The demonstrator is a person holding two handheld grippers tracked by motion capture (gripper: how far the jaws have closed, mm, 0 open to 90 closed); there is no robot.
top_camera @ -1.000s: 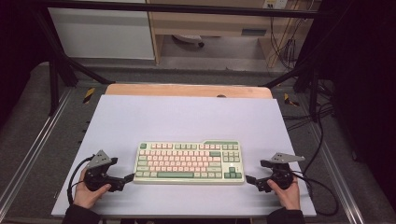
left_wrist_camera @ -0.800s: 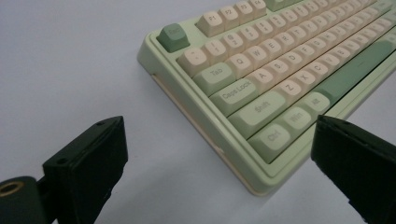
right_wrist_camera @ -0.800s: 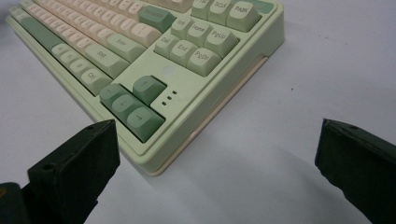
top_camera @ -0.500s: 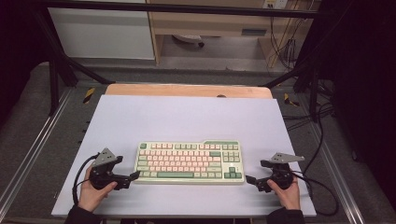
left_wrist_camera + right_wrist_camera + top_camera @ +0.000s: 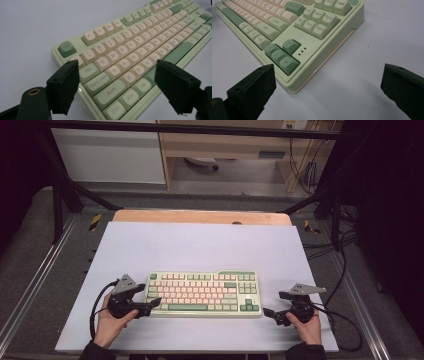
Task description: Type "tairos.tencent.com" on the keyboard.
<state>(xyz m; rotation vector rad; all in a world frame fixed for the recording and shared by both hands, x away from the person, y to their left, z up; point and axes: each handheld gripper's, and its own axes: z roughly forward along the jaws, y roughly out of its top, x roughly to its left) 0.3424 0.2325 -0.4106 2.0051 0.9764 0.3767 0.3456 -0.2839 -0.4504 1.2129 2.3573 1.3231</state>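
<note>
A pale green keyboard [image 5: 202, 292] with cream and green keys lies near the front of the white table top [image 5: 200, 245]. My left gripper [image 5: 152, 293] is open at the keyboard's left end. In the left gripper view its jaws [image 5: 116, 68] stand wide on either side of the front left corner of the keyboard [image 5: 140, 42], around the Tab, Shift and Ctrl keys. My right gripper [image 5: 272, 304] is open just off the keyboard's right front corner. In the right gripper view [image 5: 329, 72] the arrow-key corner of the keyboard [image 5: 294, 30] lies ahead, with bare table between the jaws.
A wooden strip [image 5: 200, 216] runs along the table's far edge. Metal rails [image 5: 35, 280] flank the table on both sides. Cables [image 5: 345, 270] trail off to the right. A hand holds each gripper at the near edge.
My left gripper has slid right, up to the keyboard's left end. The right gripper and the keyboard have stayed where they were.
</note>
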